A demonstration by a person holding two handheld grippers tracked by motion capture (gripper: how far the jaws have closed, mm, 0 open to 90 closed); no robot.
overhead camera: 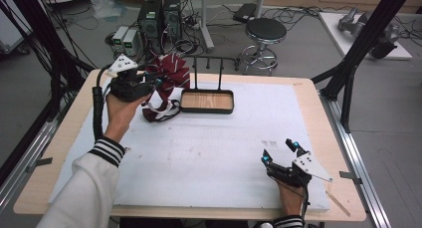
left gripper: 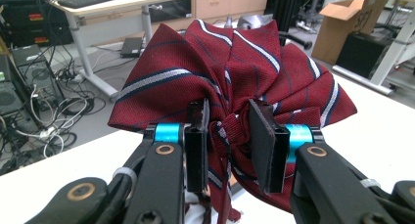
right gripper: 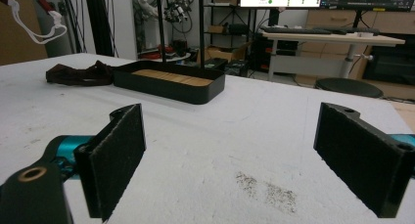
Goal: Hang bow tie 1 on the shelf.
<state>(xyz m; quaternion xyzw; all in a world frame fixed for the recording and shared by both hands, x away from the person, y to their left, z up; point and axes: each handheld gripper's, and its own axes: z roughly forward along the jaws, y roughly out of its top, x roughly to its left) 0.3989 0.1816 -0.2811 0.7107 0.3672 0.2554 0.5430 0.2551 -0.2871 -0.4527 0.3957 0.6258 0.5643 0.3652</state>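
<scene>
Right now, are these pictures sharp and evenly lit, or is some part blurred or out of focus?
High view: even, soft light, slightly coarse detail; bow tie and left gripper readable. Left gripper view: the tie's knot and stripes are sharp, the room behind is softer. Right gripper view: the right gripper pads look soft up close; the tray is clearer. No strong glare.

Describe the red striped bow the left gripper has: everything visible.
The bow is dark red woven fabric with white and navy diagonal stripes, pleated into a fan spreading up and outward from a knotted centre. The left gripper is shut on that knot, holding the fan upright at the table's far-left edge. A white-edged strap hangs from it toward the white mat, just left of the black tray; whether it touches the mat is unclear.
</scene>
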